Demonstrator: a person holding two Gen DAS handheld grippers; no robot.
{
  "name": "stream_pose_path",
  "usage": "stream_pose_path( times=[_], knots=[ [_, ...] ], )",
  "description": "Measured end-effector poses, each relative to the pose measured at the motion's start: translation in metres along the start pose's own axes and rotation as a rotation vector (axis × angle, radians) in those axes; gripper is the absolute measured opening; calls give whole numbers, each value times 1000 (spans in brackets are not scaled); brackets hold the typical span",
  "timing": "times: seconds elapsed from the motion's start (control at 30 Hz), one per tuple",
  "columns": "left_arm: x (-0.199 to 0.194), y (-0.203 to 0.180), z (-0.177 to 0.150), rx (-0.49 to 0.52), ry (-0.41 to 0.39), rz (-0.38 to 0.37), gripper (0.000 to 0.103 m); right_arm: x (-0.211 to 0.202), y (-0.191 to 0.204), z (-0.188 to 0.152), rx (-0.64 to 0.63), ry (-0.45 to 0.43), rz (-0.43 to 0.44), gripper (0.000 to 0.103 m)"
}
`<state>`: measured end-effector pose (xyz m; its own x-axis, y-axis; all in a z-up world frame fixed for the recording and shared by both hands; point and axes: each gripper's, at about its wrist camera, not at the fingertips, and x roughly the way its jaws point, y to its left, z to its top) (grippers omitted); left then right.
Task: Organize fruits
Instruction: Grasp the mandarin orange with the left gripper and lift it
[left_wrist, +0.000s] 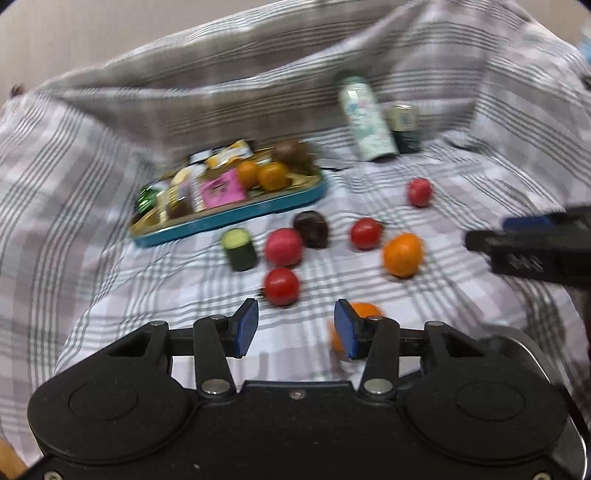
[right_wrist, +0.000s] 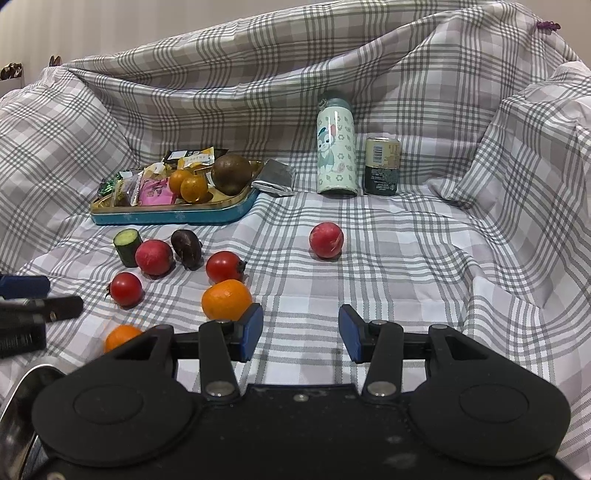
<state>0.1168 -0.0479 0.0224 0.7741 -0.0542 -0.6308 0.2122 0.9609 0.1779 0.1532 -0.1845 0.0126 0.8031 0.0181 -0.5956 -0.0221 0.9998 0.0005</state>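
Loose fruit lies on a checked cloth. In the blurred left wrist view my left gripper (left_wrist: 297, 328) is open and holds nothing. A small orange (left_wrist: 364, 310) sits just behind its right finger and a tomato (left_wrist: 281, 286) just ahead. Farther out lie an orange (left_wrist: 402, 254), a second tomato (left_wrist: 365, 233), a red fruit (left_wrist: 283, 246), a dark fruit (left_wrist: 311, 229) and a cucumber piece (left_wrist: 240, 249). My right gripper (right_wrist: 301, 332) is open over bare cloth, with the orange (right_wrist: 226, 299) beside its left finger. A lone red fruit (right_wrist: 326, 239) lies ahead.
A blue-rimmed tray (right_wrist: 166, 218) at the back left holds snack packets, two small oranges and a brown round fruit. A patterned bottle (right_wrist: 336, 147), a can (right_wrist: 382, 166) and a foil packet (right_wrist: 275, 177) stand behind. A shiny metal rim (right_wrist: 22, 398) shows at lower left.
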Motion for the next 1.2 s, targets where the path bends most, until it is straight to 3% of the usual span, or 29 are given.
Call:
stream_pose_path(
  times=[0.3, 0.53, 0.77, 0.87, 1.2],
  knots=[
    [7, -33, -5, 114, 16, -39, 54, -2, -3, 1, 28, -5, -4, 48],
    [25, -33, -5, 124, 60, -7, 56, -2, -5, 1, 40, -4, -9, 48],
    [23, 3, 4, -39, 32, 19, 57, -1, -4, 1, 35, 0, -14, 48],
    [24, 26, 5, -113, 24, 65, 56, -1, -3, 1, 35, 4, -14, 48],
    [50, 90, -7, -339, 145, 111, 53, 2, 3, -1, -1, 14, -24, 48]
  ],
)
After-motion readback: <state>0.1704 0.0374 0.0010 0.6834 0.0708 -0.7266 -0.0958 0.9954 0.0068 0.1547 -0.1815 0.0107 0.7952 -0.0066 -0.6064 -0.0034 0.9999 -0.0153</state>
